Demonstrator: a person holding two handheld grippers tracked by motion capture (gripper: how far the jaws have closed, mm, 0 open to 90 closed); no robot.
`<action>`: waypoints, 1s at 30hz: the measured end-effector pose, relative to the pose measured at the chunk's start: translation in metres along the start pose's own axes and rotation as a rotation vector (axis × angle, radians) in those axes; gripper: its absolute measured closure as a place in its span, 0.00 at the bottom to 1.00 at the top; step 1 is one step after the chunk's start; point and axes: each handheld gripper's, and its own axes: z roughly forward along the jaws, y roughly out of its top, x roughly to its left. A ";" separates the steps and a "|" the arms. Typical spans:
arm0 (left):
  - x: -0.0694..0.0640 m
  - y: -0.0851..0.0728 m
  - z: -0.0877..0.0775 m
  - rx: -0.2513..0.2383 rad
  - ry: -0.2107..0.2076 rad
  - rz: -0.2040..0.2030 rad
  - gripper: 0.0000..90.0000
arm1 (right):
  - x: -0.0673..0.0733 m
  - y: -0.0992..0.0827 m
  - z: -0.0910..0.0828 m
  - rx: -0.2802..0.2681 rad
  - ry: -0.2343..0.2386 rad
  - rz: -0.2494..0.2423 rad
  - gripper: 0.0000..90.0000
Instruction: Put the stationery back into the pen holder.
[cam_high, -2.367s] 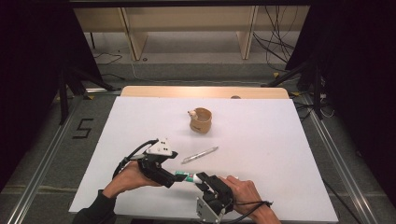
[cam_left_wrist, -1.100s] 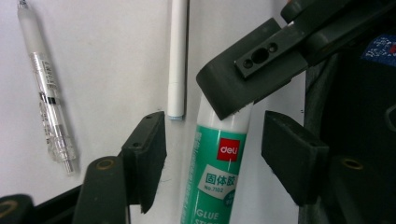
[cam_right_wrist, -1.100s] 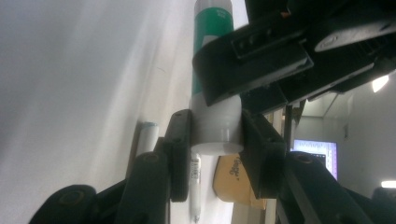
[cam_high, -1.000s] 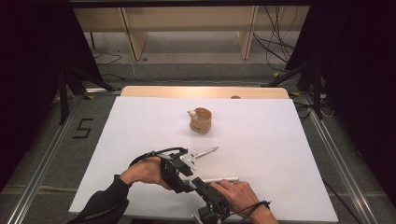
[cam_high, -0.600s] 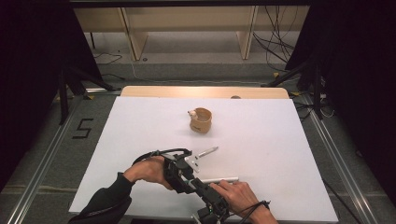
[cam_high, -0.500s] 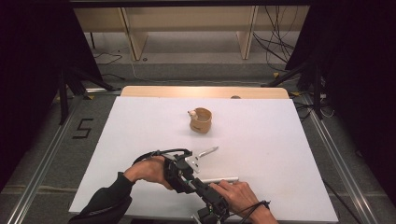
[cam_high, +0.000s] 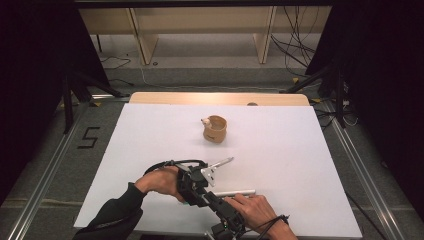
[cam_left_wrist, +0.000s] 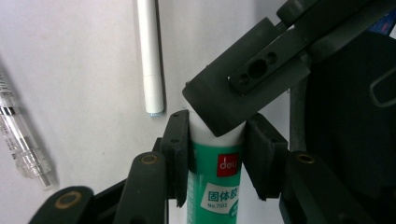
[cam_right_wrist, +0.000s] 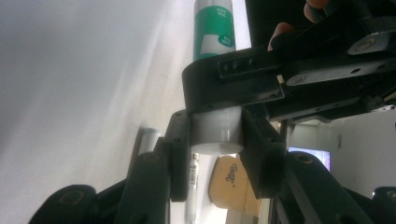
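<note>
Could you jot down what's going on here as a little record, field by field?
Held item: glue stick, green and white
Left tongs: jaws just closing on the green body
Right tongs: shut on the white cap end
Lying on table: white pen, clear pen
Farther back: tan cup, upright

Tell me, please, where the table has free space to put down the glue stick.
The white table is bare right of the cup, along its left side, and between cup and far edge. It is crowded near the front, around both grippers, the clear pen and the white pen.
</note>
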 end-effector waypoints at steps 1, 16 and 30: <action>0.000 0.000 0.000 0.000 0.000 0.000 0.71 | 0.000 0.000 0.000 0.000 0.000 0.000 0.73; 0.004 -0.009 -0.001 0.000 -0.013 -0.055 0.72 | -0.003 -0.008 -0.007 0.007 -0.002 0.032 0.53; 0.021 -0.019 -0.014 -0.194 0.112 -0.236 0.72 | -0.006 -0.035 -0.027 0.065 -0.005 0.362 0.44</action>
